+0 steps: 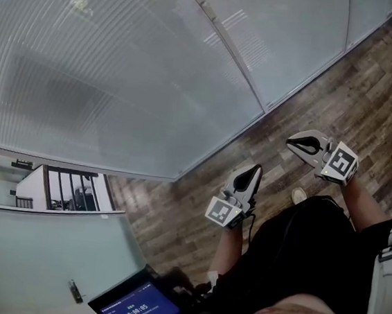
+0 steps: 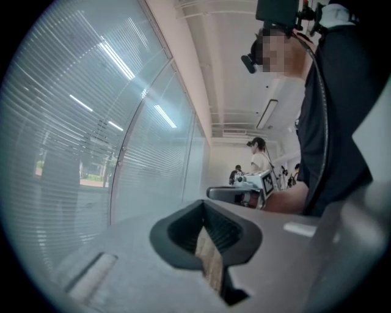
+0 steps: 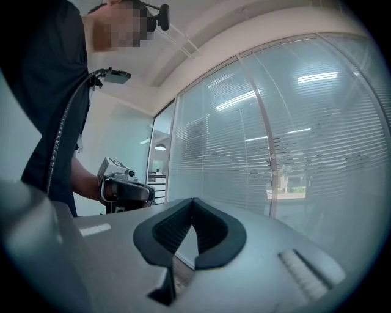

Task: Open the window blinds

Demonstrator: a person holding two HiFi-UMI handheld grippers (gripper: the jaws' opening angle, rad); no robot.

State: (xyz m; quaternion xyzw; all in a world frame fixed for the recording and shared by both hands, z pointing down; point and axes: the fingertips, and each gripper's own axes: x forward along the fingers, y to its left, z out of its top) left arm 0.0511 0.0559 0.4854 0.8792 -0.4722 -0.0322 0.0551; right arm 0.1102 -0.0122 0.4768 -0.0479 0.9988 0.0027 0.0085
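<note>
Left gripper (image 1: pixel 254 170) and right gripper (image 1: pixel 291 141), jaws together, empty; blinds (image 1: pixel 122 61) hazy under reflections, edges cut off.

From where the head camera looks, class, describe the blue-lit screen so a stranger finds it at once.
Start at the big wall of blinds and drop to the picture's bottom edge, left of centre. The dark screen there alone glows blue.

Office: glass walls (image 1: pixel 300 31) w/ blinds (image 1: pixel 88 58), wood floor (image 1: pixel 190 215)
</note>
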